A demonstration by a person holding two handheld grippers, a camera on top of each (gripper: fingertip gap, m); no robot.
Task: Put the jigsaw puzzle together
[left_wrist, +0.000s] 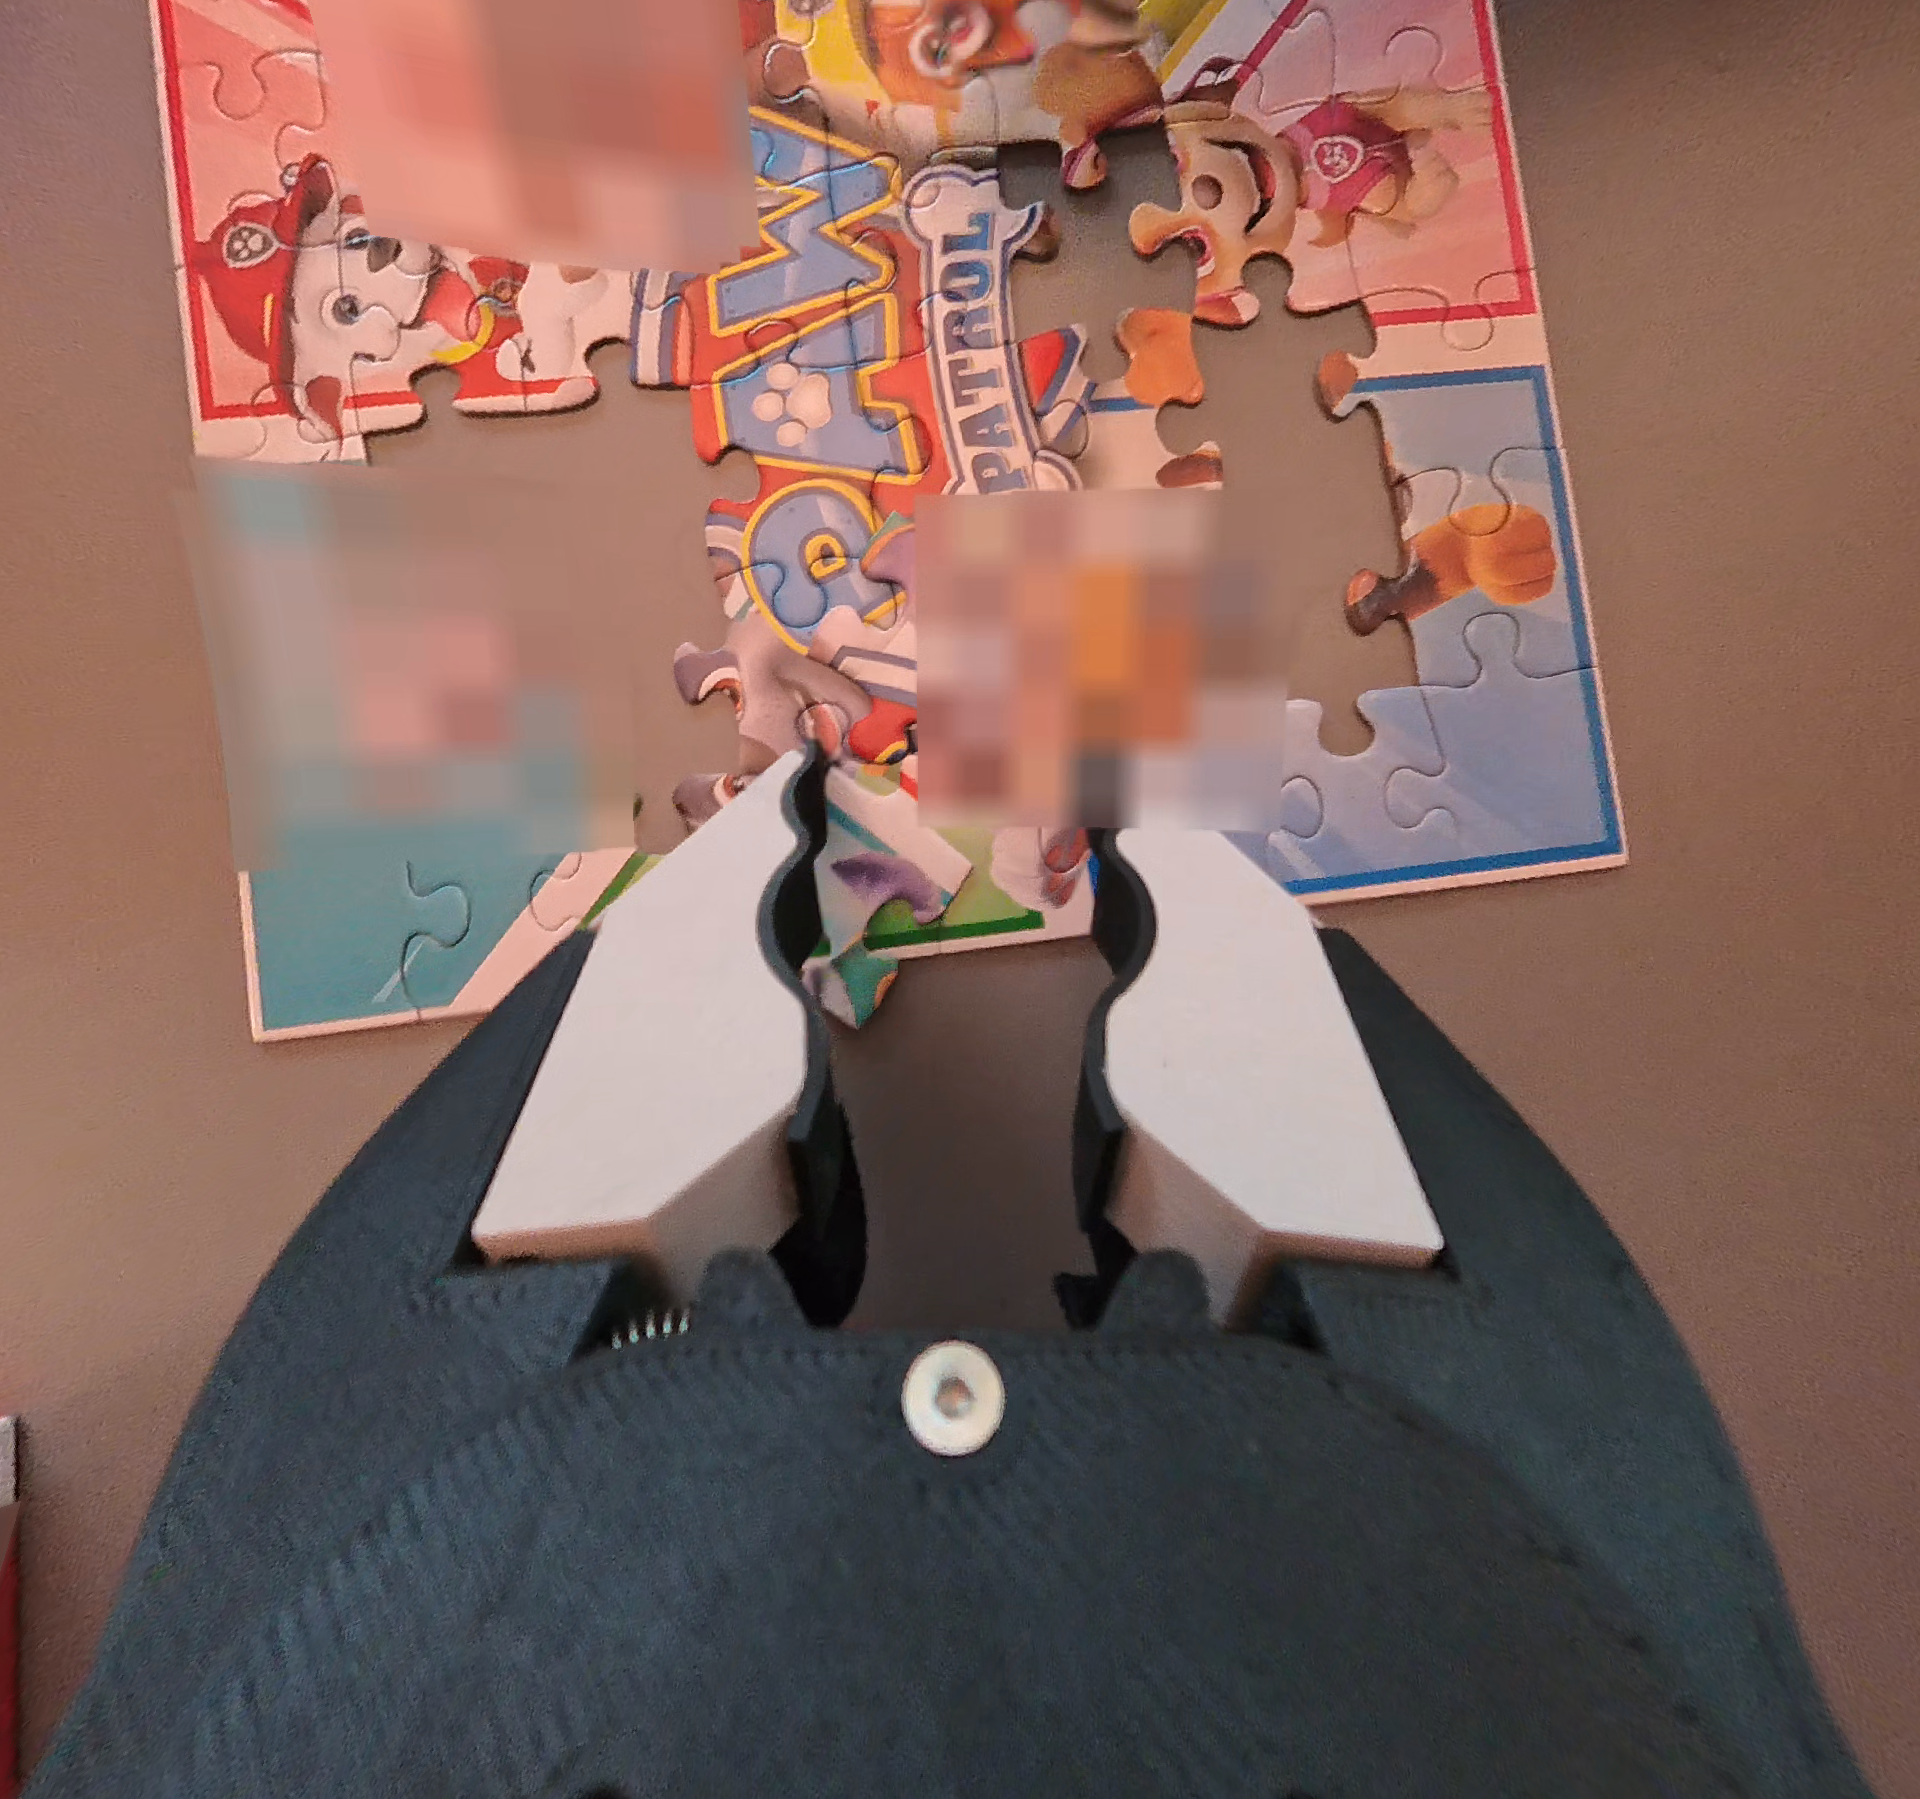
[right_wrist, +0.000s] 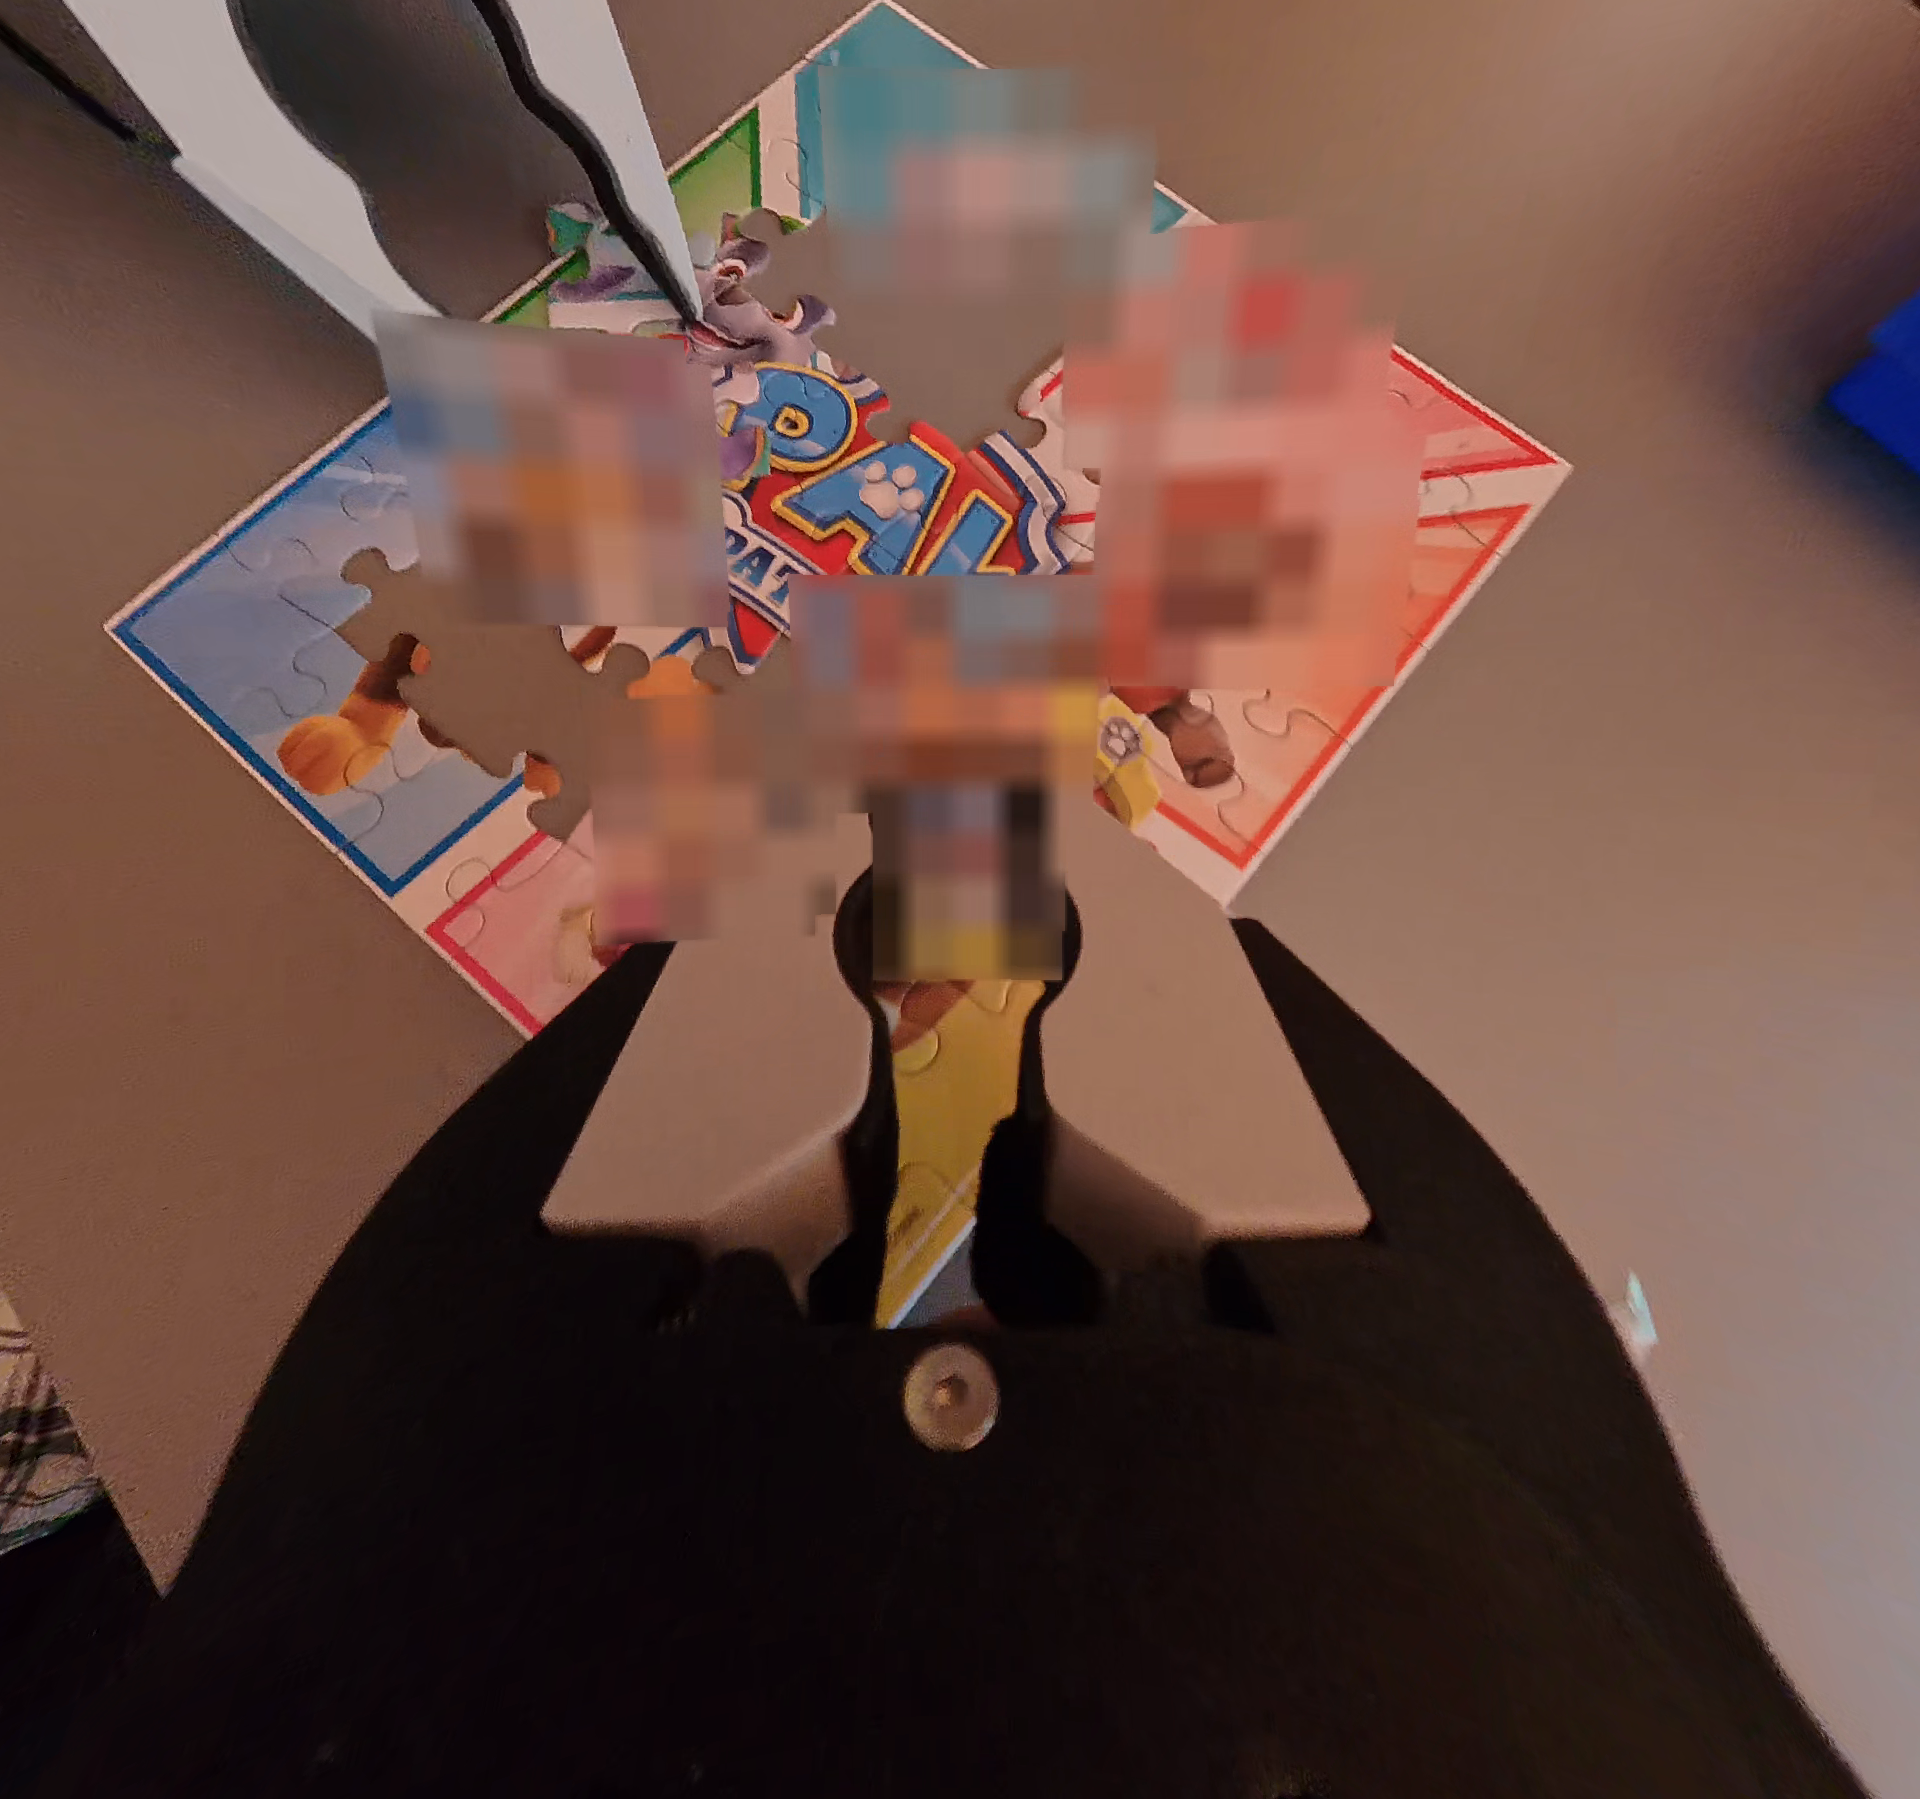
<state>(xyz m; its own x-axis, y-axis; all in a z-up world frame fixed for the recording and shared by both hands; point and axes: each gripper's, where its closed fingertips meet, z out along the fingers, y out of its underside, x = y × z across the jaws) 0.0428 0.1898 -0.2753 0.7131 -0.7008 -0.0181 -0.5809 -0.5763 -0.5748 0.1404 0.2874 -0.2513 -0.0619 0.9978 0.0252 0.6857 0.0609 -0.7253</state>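
My left fingers (left_wrist: 717, 928) stand apart, gripping nothing, one tip on a loose piece (left_wrist: 883, 902) at the puzzle's (left_wrist: 1475, 752) near edge, my right gripper (right_wrist: 956, 960) nearly closed above its far side; the thin, light, bendy card wants an edge pinch.

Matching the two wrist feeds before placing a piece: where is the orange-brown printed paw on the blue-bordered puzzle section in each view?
Left wrist view: orange-brown printed paw, right of centre, beside the large gap.
Right wrist view: the paw sits left, below mid-height.
Shared landmark: red-and-blue central emblem.
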